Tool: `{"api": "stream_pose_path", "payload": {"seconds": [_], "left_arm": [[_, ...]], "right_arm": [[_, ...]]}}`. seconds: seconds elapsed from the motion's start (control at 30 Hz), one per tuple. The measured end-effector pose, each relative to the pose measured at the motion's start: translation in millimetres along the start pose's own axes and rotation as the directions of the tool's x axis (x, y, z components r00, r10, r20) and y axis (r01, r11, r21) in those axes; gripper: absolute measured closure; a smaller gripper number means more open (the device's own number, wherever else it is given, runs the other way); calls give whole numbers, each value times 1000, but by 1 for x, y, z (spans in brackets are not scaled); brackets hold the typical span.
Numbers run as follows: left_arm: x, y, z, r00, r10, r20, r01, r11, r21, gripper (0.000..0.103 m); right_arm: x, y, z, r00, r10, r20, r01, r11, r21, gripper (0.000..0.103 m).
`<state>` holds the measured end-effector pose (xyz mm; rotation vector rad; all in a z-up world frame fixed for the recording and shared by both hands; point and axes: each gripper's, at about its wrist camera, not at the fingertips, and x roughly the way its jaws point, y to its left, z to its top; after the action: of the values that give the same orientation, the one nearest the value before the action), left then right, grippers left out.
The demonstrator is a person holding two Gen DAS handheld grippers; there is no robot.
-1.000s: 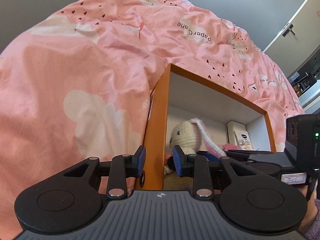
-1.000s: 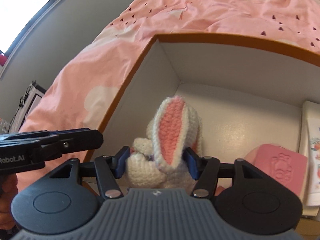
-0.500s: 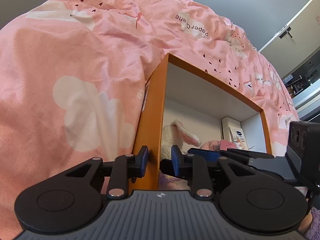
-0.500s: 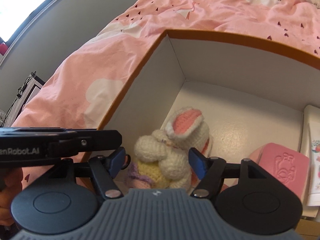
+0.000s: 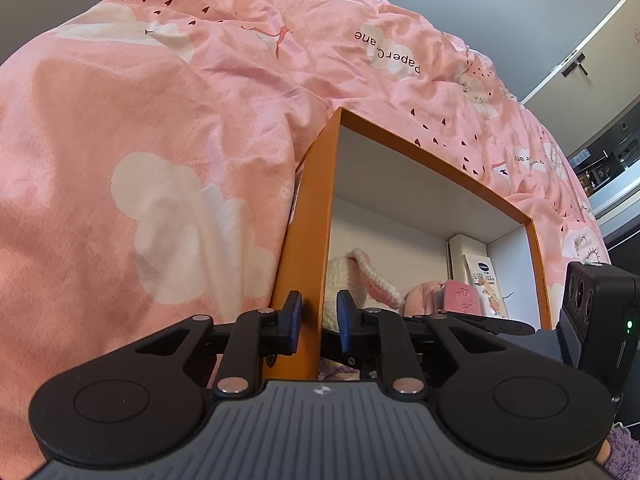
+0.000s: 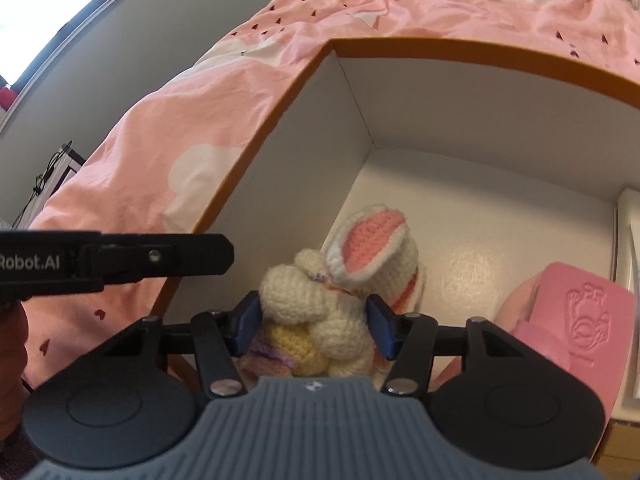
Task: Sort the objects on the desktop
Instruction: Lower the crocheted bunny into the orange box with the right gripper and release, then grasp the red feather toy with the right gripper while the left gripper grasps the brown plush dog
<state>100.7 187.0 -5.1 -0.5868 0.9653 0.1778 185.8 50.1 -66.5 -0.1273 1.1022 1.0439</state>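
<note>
Black hand-held gripper (image 5: 318,322), blue pads (image 5: 295,316), ribbed grey base.

Box wall (image 5: 308,264) sits between my left jaws; bunny (image 6: 340,292) between my right jaws, inside box; soap (image 6: 576,320) to its right.

A home bedroom: a pink printed duvet (image 5: 168,128) spread over a bed

Orange box (image 5: 308,216) on pink bedspread (image 5: 160,140)
</note>
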Motion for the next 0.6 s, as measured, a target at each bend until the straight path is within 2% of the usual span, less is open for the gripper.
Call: {"api": "stream_pose_path", "payload": {"seconds": [0.2, 0.4, 0.5, 0.6], "left_arm": [[2, 0, -1, 1000, 17, 0, -17, 1000, 12, 82], [0, -4, -1, 1000, 22, 8, -22, 999, 25, 82], [-3, -6, -2, 999, 43, 32, -44, 998, 33, 82], [-12, -12, -5, 993, 80, 82, -84, 995, 51, 82]], "right_arm": [[3, 8, -3, 999, -44, 15, 44, 999, -15, 45], [-7, 11, -12, 994, -88, 69, 88, 996, -7, 43], [-22, 16, -14, 986, -119, 113, 123, 992, -32, 44], [-44, 19, -17, 976, -145, 165, 154, 987, -44, 40]]}}
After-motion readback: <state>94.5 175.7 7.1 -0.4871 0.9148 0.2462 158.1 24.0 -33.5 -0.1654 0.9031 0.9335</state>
